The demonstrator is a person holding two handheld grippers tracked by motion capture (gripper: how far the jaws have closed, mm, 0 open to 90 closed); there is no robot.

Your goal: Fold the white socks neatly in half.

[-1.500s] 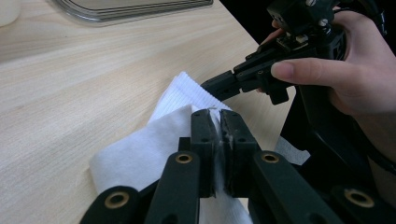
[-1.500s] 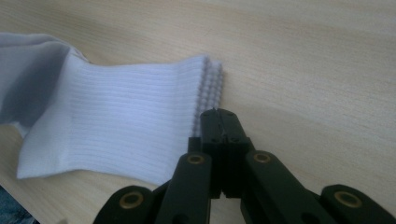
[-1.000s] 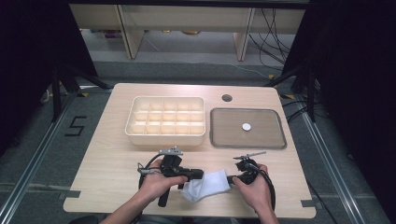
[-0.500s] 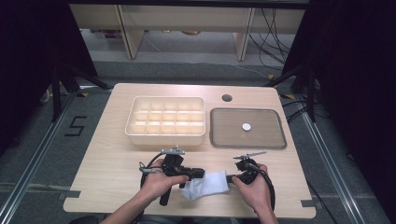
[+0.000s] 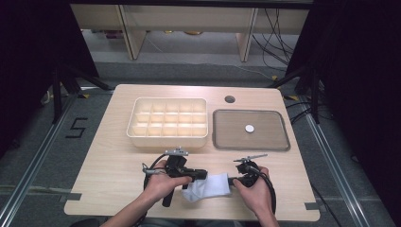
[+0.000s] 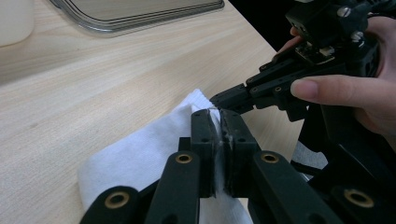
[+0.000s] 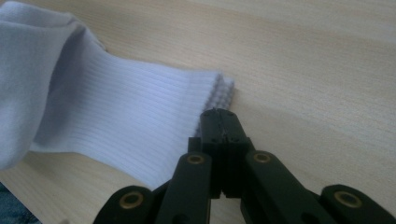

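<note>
In front of the compartment box (image 5: 167, 122), left gripper (image 6: 216, 122) pinches the white sock (image 6: 149, 154); right gripper (image 7: 219, 122) nips its ribbed cuff, jaws pressed together.

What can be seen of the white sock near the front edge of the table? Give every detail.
The white sock is soft knit fabric with a ribbed cuff. It lies crumpled on the light wooden table near its front edge, between the person's two hands. The left gripper is shut on a fold of it. The right gripper is shut at the cuff's edge; whether it pinches fabric cannot be told. The cuff lies flat, and the other end bunches up.
</note>
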